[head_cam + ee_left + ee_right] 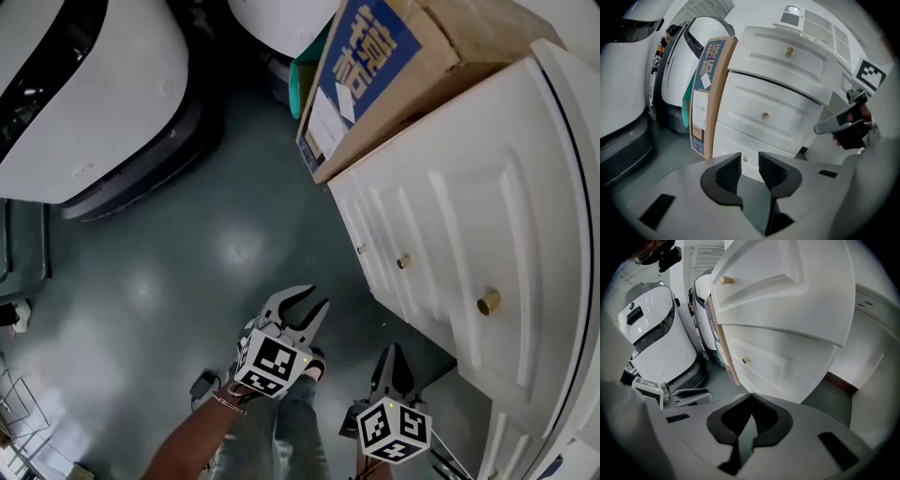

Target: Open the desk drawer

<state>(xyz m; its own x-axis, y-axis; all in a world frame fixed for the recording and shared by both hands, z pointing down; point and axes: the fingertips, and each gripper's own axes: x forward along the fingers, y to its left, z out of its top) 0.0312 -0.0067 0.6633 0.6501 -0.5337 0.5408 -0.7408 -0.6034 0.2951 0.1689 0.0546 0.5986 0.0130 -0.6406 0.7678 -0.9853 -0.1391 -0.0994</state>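
A white cabinet point(450, 216) with three stacked drawers fills the right of the head view; each drawer front has a small brass knob point(488, 302). My left gripper point(314, 302) is open and empty, off the cabinet, pointing at the lowest knob point(745, 159), which shows between its fingers point(729, 172). The middle knob point(765, 115) and top knob point(790, 50) are higher up. My right gripper point(394, 354) is shut on nothing, held low and short of the drawer fronts. In the right gripper view its tips point(751, 395) meet below the middle knob point(746, 360).
A flat cardboard box point(375, 75) with blue print leans against the cabinet's far side. Large white rounded machines point(84, 94) stand on the dark green floor point(216, 253) to the left. A person's forearm point(202, 431) carries the left gripper.
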